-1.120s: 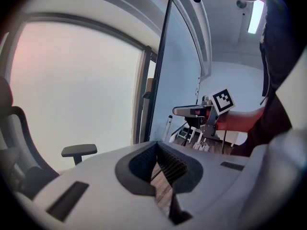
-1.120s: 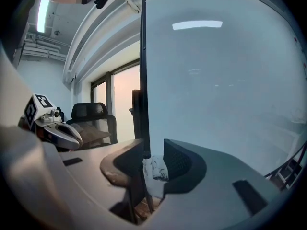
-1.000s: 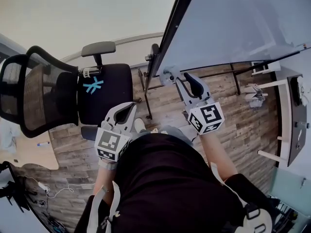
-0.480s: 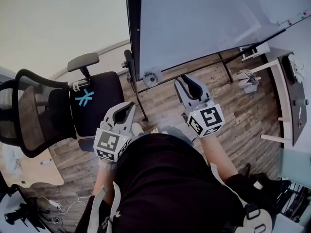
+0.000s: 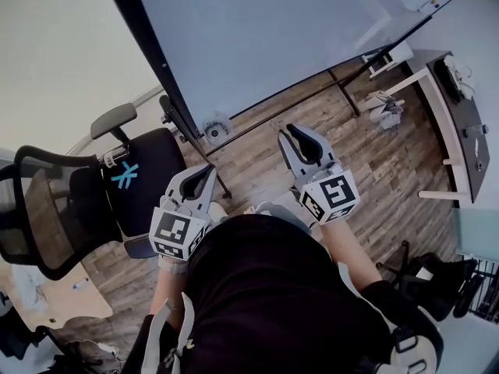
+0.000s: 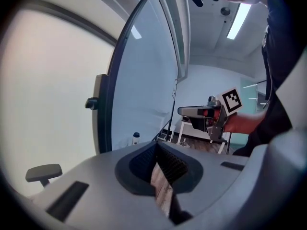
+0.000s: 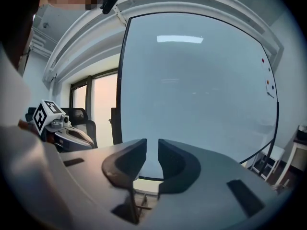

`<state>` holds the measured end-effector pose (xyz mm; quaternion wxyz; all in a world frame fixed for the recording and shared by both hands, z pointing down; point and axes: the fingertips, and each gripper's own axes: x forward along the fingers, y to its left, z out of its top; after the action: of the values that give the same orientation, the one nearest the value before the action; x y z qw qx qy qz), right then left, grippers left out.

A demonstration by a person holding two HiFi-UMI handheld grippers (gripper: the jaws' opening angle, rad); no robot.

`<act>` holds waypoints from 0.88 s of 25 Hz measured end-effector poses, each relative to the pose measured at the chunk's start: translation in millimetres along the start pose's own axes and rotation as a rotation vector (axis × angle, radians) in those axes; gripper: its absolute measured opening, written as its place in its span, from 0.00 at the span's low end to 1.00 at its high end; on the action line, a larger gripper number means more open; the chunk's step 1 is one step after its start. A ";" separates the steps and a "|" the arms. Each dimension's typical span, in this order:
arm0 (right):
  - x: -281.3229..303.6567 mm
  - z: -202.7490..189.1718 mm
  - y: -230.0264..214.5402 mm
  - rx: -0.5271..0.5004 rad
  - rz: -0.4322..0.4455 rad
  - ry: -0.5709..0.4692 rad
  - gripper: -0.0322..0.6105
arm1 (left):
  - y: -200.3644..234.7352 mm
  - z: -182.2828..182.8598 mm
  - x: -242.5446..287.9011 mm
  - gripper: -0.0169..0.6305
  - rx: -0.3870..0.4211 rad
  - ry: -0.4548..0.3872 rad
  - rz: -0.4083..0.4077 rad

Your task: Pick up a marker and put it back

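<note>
No marker can be made out in any view. A large whiteboard (image 5: pixel 273 37) on a black-framed stand fills the top of the head view, and it also faces the right gripper view (image 7: pixel 201 90). Small coloured dots (image 7: pixel 267 80) sit near its right edge. My left gripper (image 5: pixel 201 179) is held at waist height over the wooden floor. Its jaws meet with nothing between them (image 6: pixel 156 150). My right gripper (image 5: pixel 300 135) points at the whiteboard, its jaws a thin slit apart and empty (image 7: pixel 152 150). Each gripper shows in the other's view.
A black mesh office chair (image 5: pixel 78 201) stands to the left. A small bottle (image 5: pixel 214 128) sits at the whiteboard's foot. The stand's legs (image 5: pixel 351 92) cross the floor ahead. A white table (image 5: pixel 444 107) is at the right, and dark bags (image 5: pixel 437 279) are at the lower right.
The head view has swung. The whiteboard now covers more of the top and the chair has slid left and down. Both grippers keep their places and stay as before.
</note>
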<state>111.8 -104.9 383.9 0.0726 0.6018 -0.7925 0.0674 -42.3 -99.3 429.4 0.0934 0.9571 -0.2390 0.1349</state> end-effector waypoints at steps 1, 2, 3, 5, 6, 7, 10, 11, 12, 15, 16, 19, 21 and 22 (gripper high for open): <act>-3.9 -0.4 -2.9 0.002 -0.009 0.000 0.18 | -2.7 1.7 3.4 0.04 0.003 -0.001 -0.010; -7.8 -0.5 -5.5 0.005 -0.018 0.000 0.18 | -5.3 3.5 6.7 0.04 0.005 -0.002 -0.020; -11.6 -0.6 -7.8 0.007 -0.027 0.001 0.18 | -7.9 5.4 10.0 0.04 0.008 -0.004 -0.031; -18.7 -0.9 -11.8 0.009 -0.042 0.004 0.18 | -12.9 9.5 16.3 0.04 0.013 -0.008 -0.051; -22.3 -1.1 -13.5 0.010 -0.048 0.005 0.18 | -15.4 11.5 19.5 0.04 0.015 -0.011 -0.061; -25.8 -1.2 -15.2 0.011 -0.053 0.007 0.18 | -18.0 13.7 22.7 0.04 0.018 -0.014 -0.070; -36.0 -1.0 -20.0 0.009 -0.066 0.008 0.18 | -25.5 20.7 32.1 0.04 0.025 -0.025 -0.095; -39.2 -1.1 -21.3 0.009 -0.072 0.009 0.18 | -27.7 22.9 34.9 0.04 0.025 -0.029 -0.104; -42.4 -1.5 -22.4 0.009 -0.078 0.011 0.18 | -29.9 24.9 37.4 0.04 0.026 -0.032 -0.112; -50.8 -4.5 -25.0 0.012 -0.097 0.018 0.18 | -36.4 29.3 45.0 0.04 0.032 -0.039 -0.139; -53.2 -6.3 -25.8 0.014 -0.101 0.020 0.18 | -38.5 30.3 47.9 0.04 0.035 -0.039 -0.148; -60.3 -12.3 -28.6 0.022 -0.114 0.028 0.18 | -44.3 33.3 57.1 0.04 0.045 -0.036 -0.172; -65.5 -16.1 -31.0 0.031 -0.123 0.034 0.18 | -48.7 35.9 63.1 0.04 0.050 -0.035 -0.186; -68.3 -17.5 -32.7 0.036 -0.129 0.037 0.18 | -51.1 37.5 66.1 0.04 0.052 -0.035 -0.192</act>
<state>162.0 -45.7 388.3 0.0806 0.6515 -0.7493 0.0878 46.5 -92.7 408.1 0.0768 0.9799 -0.1442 0.1145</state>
